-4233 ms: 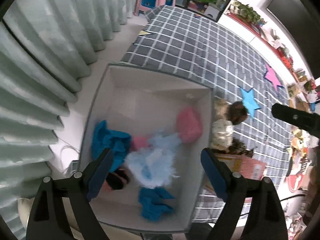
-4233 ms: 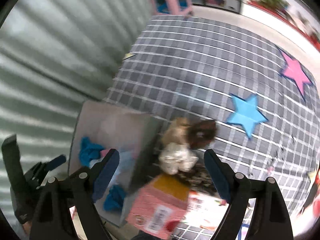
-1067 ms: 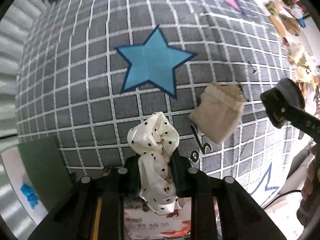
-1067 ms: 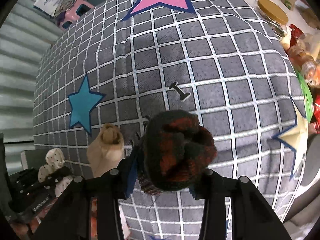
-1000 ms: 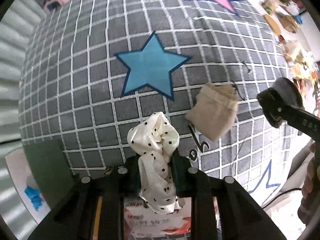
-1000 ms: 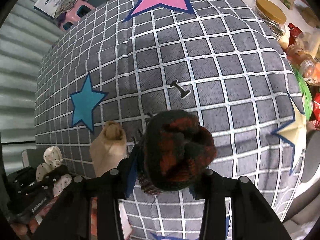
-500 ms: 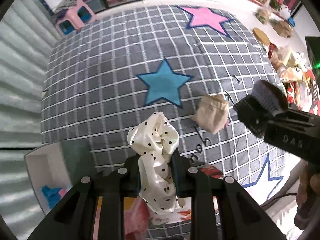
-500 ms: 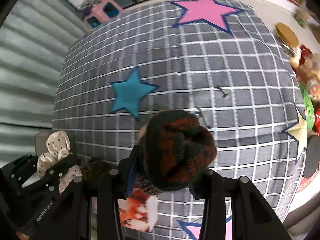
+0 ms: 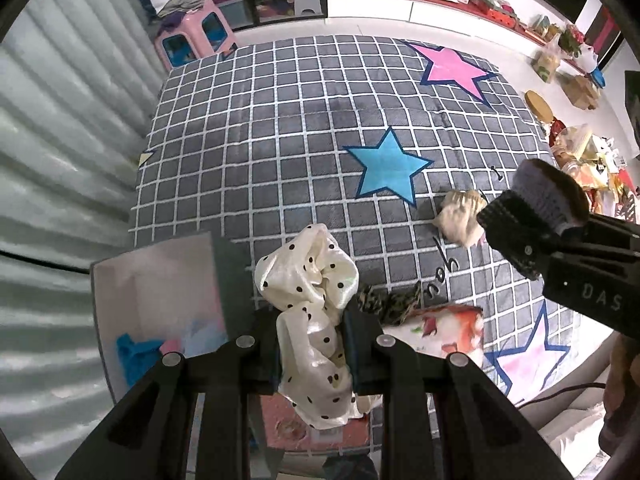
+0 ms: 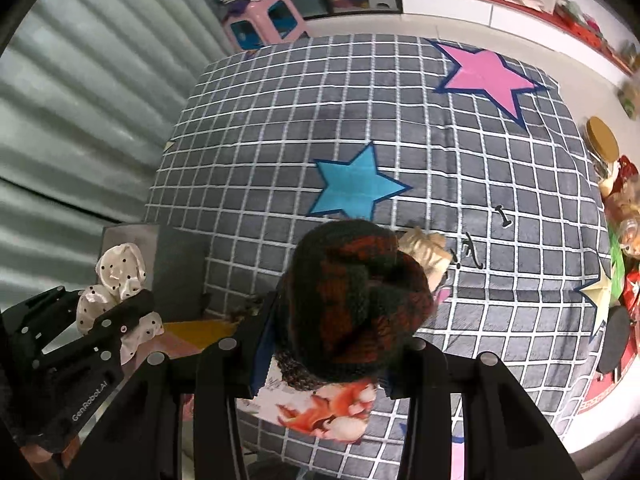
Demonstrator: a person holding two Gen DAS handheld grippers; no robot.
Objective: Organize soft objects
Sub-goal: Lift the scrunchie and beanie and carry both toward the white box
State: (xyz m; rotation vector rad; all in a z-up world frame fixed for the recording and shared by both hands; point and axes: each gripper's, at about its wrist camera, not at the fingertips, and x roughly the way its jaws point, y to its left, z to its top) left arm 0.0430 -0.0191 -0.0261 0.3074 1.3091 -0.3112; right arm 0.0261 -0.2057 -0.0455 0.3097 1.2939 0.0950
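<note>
Both grippers have risen since a second ago, so the grey checked blanket (image 9: 280,152) now shows almost whole, and the white box (image 9: 156,280) has come back into the left wrist view.

From the left wrist, the left gripper (image 9: 314,344) is clamped on a cream polka-dot scrunchie (image 9: 310,300). The shiny, ruffled scrunchie runs lengthwise along the fingers, its loop bulging past the tips and its tail hanging behind them. It hangs just right of the box, whose floor is partly cut off; blue and pink soft things (image 9: 160,350) lie inside, too blurred to name. A beige pouch (image 9: 460,216) lies right of the blue star (image 9: 388,168), part hidden by the right gripper.

From the right wrist, the right gripper (image 10: 332,336) grips a dark green-and-red knitted bundle (image 10: 356,300), perhaps rolled socks, round with no clear long axis. It hides most of the pouch, just below the star.
</note>
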